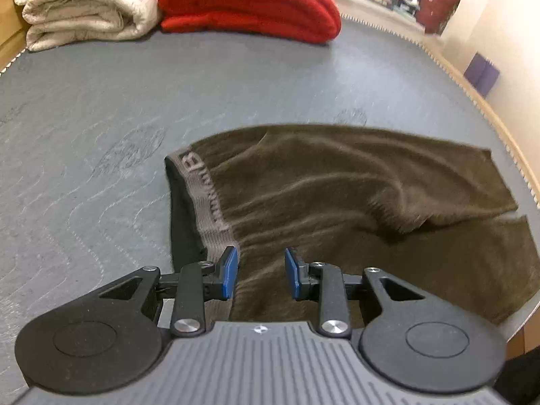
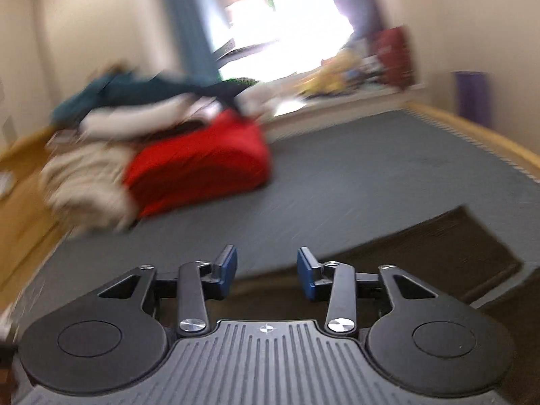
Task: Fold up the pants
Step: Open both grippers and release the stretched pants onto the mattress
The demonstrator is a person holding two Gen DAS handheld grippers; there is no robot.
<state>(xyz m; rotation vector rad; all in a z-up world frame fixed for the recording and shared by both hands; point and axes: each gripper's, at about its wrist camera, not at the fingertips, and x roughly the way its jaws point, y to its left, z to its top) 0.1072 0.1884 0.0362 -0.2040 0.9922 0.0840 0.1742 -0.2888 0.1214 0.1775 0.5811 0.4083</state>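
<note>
left gripper (image 1: 261,271) open above the waistband end of the brown pants (image 1: 337,195), clamping nothing. right gripper (image 2: 266,271) open too, empty. beyond, red blanket (image 1: 249,0) and cream blanket (image 1: 84,10). pants folded, rumpled, flat on the grey bed (image 1: 101,101).

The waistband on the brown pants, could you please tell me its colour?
Grey waistband with darker lettering; clearest in the left wrist view.

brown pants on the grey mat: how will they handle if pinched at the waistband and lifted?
Probably floppy: the brown pants lie in soft ripples, one layer flopped over another. Likely light, since the cloth looks thin. The waistband looks thicker, so it may grip better, but the rest would likely sag and drag across the grey mat.
</note>
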